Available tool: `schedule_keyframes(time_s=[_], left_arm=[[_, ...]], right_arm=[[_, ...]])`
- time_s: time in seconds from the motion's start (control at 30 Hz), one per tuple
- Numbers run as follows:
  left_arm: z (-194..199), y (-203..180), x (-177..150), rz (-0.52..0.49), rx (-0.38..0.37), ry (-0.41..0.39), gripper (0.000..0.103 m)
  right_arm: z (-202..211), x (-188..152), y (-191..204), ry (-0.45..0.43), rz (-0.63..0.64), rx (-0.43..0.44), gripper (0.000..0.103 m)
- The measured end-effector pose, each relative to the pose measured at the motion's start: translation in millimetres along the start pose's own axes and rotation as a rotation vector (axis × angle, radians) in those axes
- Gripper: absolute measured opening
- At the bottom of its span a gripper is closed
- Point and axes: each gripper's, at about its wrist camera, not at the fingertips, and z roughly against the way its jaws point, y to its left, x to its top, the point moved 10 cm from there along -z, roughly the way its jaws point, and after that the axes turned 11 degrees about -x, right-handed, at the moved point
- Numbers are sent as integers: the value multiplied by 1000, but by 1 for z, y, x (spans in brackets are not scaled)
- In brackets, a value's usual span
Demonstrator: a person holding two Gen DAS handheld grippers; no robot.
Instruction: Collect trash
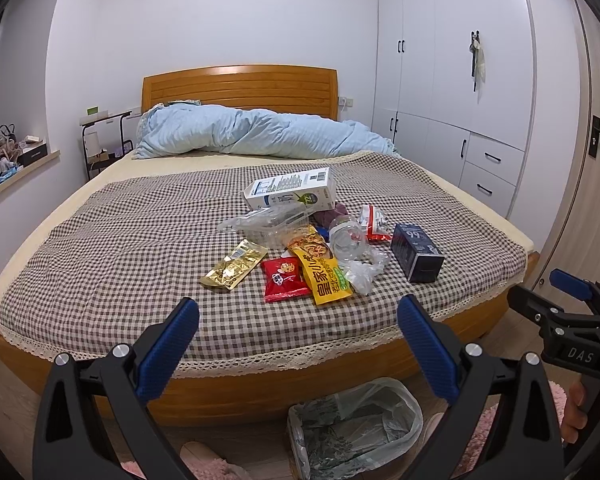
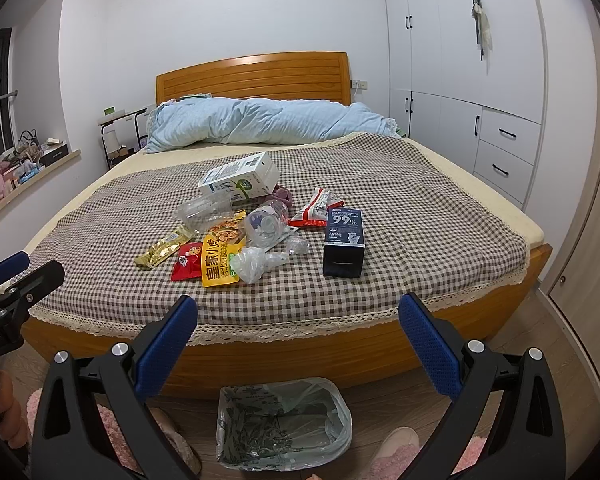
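Trash lies in a heap on the checked bedspread (image 1: 120,248): a white milk carton (image 1: 290,190), a clear plastic tray (image 1: 274,224), a gold sachet (image 1: 236,266), a red snack packet (image 1: 284,279), a yellow packet (image 1: 322,276), a clear bottle (image 1: 346,240) and a dark blue box (image 1: 417,253). The same blue box (image 2: 344,242) and yellow packet (image 2: 220,266) show in the right wrist view. A bin lined with a plastic bag (image 2: 280,424) stands on the floor at the bed's foot. My left gripper (image 1: 298,332) and right gripper (image 2: 298,330) both hang open and empty before the bed.
A rolled light-blue duvet (image 1: 260,132) lies by the wooden headboard. White wardrobes (image 1: 452,80) line the right wall. A cluttered windowsill (image 1: 12,160) runs along the left. Pink slippers (image 2: 396,452) and a pink rug sit on the floor near the bin.
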Motion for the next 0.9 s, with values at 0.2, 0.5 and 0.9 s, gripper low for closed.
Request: schedule_keyframes(time_s=[0.2, 0.5, 0.9], left_arm=[[-5, 1, 2, -7, -5, -6, 96], [-22, 9, 15, -1, 8, -10, 96], [-59, 17, 32, -1, 11, 0, 96]], right_arm=[[-1, 3, -2, 0, 3, 0, 97], [-17, 13, -3, -6, 3, -7, 97], [-59, 26, 2, 20, -1, 5, 97]])
